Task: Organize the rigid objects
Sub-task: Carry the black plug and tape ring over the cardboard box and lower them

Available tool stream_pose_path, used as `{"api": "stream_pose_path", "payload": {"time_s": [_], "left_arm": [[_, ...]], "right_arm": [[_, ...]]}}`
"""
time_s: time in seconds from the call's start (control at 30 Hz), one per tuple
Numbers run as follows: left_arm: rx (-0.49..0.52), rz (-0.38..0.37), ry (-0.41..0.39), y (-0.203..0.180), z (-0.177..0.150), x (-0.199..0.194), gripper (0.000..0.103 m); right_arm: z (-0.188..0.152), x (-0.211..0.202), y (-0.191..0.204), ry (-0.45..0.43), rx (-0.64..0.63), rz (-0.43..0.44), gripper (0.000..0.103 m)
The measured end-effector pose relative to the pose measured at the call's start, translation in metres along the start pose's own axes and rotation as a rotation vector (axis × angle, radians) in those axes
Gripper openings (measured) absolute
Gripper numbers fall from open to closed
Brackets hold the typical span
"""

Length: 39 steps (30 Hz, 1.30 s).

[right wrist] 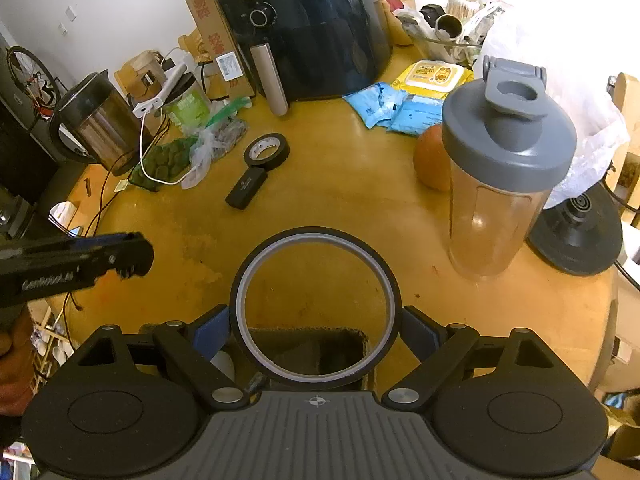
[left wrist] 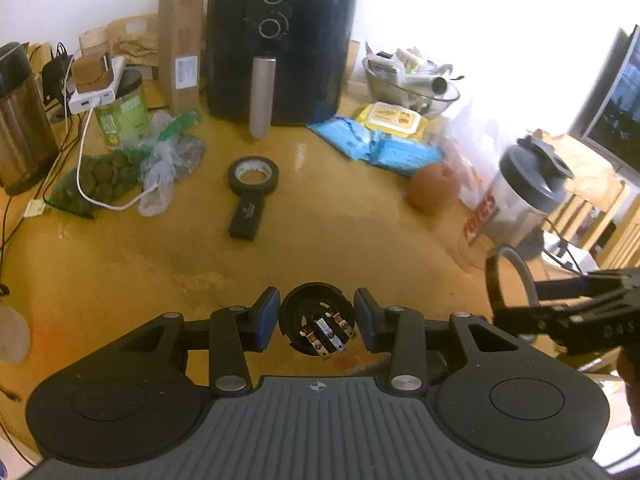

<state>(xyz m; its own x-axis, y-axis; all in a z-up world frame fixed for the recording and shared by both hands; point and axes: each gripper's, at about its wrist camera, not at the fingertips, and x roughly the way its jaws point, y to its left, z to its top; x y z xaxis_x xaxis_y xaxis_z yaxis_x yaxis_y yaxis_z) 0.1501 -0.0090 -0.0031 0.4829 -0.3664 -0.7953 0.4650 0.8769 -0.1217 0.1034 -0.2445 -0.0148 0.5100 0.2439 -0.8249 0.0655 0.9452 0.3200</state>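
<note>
My left gripper [left wrist: 316,318] is shut on a round black connector [left wrist: 317,322] with copper contacts, held above the yellow table [left wrist: 320,240]. My right gripper [right wrist: 316,332] is shut on a large black ring [right wrist: 316,304] with a grey inner band, held over an open cardboard box [right wrist: 320,344] at the table's near edge. The ring and right gripper also show in the left wrist view [left wrist: 510,280] at the right. A black tape roll [left wrist: 253,173] and a small black case [left wrist: 246,216] lie mid-table. A shaker bottle [right wrist: 504,168] with a grey lid stands right.
A black air fryer [left wrist: 280,40] stands at the back, with a brown box [left wrist: 180,32], green can [left wrist: 124,114], kettle [right wrist: 96,120], bags of snacks [left wrist: 104,180] and cables left. Blue packets [left wrist: 372,144], wipes [left wrist: 392,118], an orange fruit [left wrist: 434,186], a bowl [left wrist: 412,80] and a fan base [right wrist: 576,232] are right.
</note>
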Motion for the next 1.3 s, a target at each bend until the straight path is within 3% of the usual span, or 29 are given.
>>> {"api": "stream_pose_path", "payload": {"time_s": [0.33,0.5,0.57,0.67,1.0,1.3], "left_arm": [[0.007,-0.053,0.044,-0.022,-0.022,-0.002,0.04],[0.004,-0.118,0.035,-0.033,-0.026,-0.004,0.041],[0.002,-0.129,0.023,-0.035,-0.028,-0.006,0.054],[-0.026,-0.11,-0.001,-0.033,-0.03,-0.01,0.055],[-0.097,0.012,0.034,-0.02,-0.045,-0.019,0.055],[-0.17,0.039,0.047,-0.013,-0.065,-0.03,0.055]], "right_arm": [[-0.006,-0.005,-0.004,0.002,0.008,0.001,0.091],[-0.009,-0.009,-0.008,-0.001,0.008,-0.003,0.091],[-0.01,-0.011,-0.011,-0.002,0.01,-0.006,0.091],[-0.013,-0.014,-0.012,-0.005,0.011,-0.011,0.091],[-0.02,-0.018,-0.016,0.005,0.008,-0.008,0.091],[-0.028,-0.015,-0.006,0.033,-0.026,0.02,0.091]]}}
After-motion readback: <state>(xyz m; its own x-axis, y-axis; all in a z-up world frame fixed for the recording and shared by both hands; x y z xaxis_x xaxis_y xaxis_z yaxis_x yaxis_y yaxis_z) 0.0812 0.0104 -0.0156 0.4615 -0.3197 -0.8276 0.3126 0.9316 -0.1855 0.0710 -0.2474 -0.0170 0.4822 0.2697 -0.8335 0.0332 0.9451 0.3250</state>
